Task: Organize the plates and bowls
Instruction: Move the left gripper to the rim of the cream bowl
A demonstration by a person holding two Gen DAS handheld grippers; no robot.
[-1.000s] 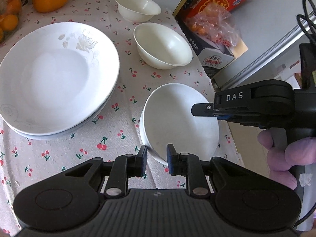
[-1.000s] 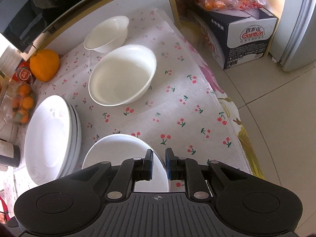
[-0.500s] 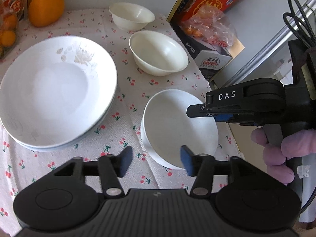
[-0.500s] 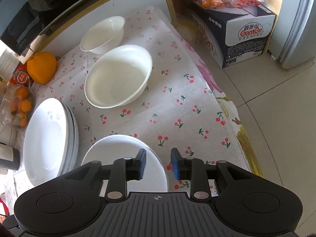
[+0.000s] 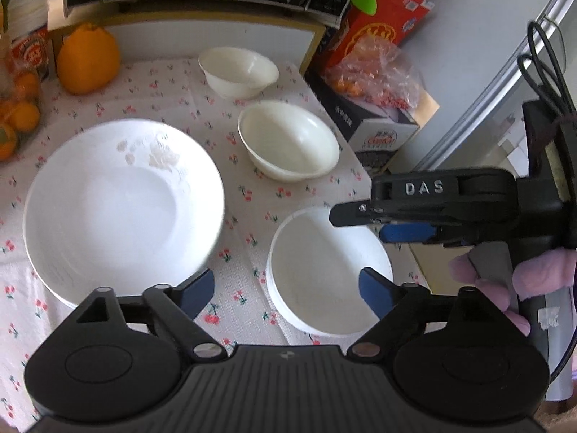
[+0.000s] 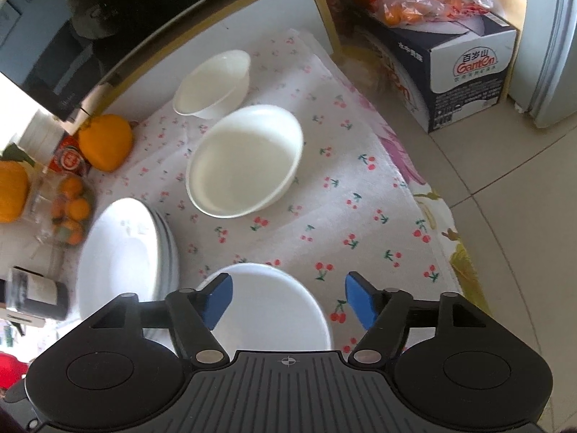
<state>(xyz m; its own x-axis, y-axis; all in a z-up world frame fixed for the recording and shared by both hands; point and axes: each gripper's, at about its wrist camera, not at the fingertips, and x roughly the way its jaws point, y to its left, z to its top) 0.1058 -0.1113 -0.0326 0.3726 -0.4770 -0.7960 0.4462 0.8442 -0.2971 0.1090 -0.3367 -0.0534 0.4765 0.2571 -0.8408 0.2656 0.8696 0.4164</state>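
A stack of large white plates (image 5: 122, 205) lies at the left on the cherry-print cloth; it also shows in the right wrist view (image 6: 122, 252). A stack of small white dishes (image 5: 324, 270) (image 6: 274, 310) sits near the table's front edge. A medium white bowl (image 5: 288, 144) (image 6: 245, 160) and a smaller bowl (image 5: 238, 70) (image 6: 212, 83) stand behind. My left gripper (image 5: 286, 288) is open and empty above the small dishes. My right gripper (image 6: 288, 296) is open and empty over the same dishes; it shows from the side in the left wrist view (image 5: 425, 202).
Oranges (image 5: 88, 57) and a bag of small fruit (image 5: 14, 119) sit at the back left. A dark box with bagged oranges (image 6: 465, 57) stands on the floor to the right. The table's edge (image 6: 443, 252) runs close on the right.
Both grippers have opened wide from nearly shut and pulled back and up from the small dishes, which stay on the cloth.
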